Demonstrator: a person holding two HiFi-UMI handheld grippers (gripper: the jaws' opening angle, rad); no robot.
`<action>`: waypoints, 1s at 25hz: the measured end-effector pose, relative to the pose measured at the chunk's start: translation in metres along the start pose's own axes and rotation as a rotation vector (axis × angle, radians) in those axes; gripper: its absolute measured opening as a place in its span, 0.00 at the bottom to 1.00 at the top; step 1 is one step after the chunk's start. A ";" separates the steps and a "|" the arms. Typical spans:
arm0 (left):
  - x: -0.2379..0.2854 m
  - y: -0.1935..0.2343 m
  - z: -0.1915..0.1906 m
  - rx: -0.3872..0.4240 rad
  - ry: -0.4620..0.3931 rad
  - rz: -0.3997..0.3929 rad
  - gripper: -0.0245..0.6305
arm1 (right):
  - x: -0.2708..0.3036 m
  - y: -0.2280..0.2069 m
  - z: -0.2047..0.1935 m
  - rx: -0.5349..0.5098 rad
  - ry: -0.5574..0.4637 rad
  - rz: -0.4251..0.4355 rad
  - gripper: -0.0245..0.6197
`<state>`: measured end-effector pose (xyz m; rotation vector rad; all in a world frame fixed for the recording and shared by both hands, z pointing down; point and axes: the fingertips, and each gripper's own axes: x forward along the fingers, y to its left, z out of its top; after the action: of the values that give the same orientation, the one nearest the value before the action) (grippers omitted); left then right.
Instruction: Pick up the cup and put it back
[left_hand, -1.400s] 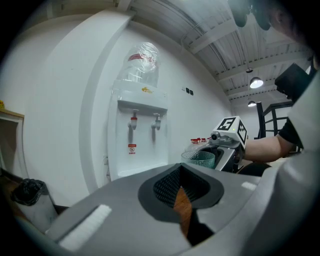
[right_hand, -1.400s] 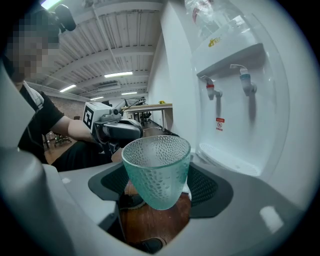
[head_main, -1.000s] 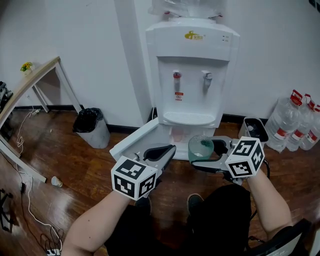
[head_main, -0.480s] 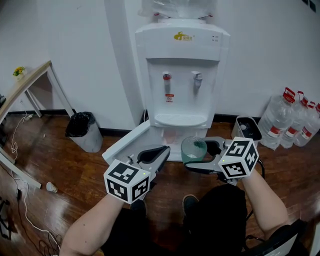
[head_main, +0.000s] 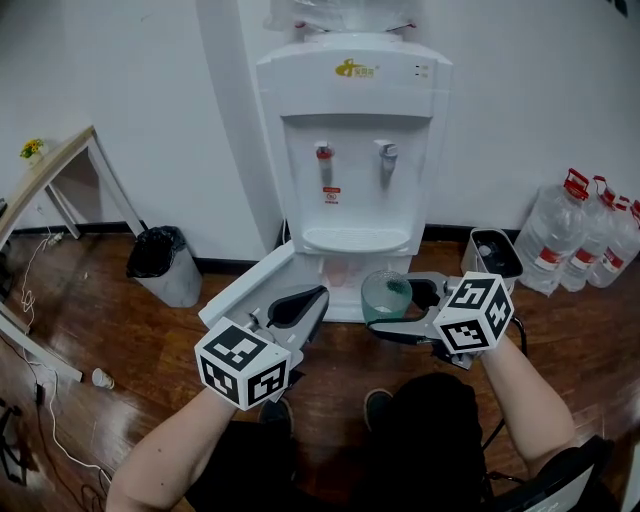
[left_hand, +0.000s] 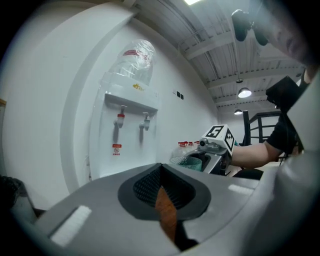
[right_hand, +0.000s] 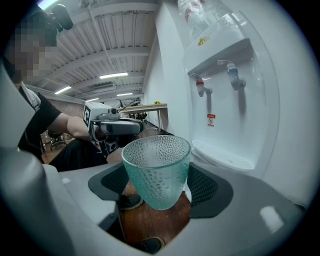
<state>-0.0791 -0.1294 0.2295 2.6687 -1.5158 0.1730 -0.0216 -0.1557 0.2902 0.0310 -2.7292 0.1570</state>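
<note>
A dimpled green glass cup (head_main: 385, 295) hangs upright in front of the white water dispenser (head_main: 350, 150), below its drip tray (head_main: 346, 240). My right gripper (head_main: 386, 306) is shut on the cup, its dark pads pressing both sides of the cup (right_hand: 157, 170). My left gripper (head_main: 312, 298) hovers to the cup's left, apart from it. Its jaws have just closed and meet at the tips in the left gripper view (left_hand: 160, 172), with nothing between them. The cup (left_hand: 186, 161) shows there at the right.
The dispenser's lower door (head_main: 245, 290) stands open toward me at the left. A black-lined bin (head_main: 165, 265) sits at the wall, several water bottles (head_main: 590, 235) at the right, a small white bin (head_main: 493, 255) beside the dispenser, and a table (head_main: 50, 180) at far left.
The left gripper's jaws have drawn together. The head view has shifted, so the dispenser sits further left in the picture. The cup stays held in the right gripper.
</note>
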 end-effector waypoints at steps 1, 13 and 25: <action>0.003 -0.001 -0.002 0.005 0.005 -0.010 0.05 | 0.000 -0.004 -0.001 0.006 -0.002 -0.004 0.61; 0.048 0.055 -0.077 -0.108 0.025 0.079 0.05 | 0.036 -0.056 -0.055 0.035 0.009 -0.077 0.61; 0.090 0.102 -0.204 -0.122 0.088 0.249 0.05 | 0.093 -0.112 -0.143 0.058 -0.024 -0.205 0.61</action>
<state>-0.1337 -0.2353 0.4440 2.3422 -1.7649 0.2001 -0.0452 -0.2506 0.4691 0.3292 -2.7236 0.1782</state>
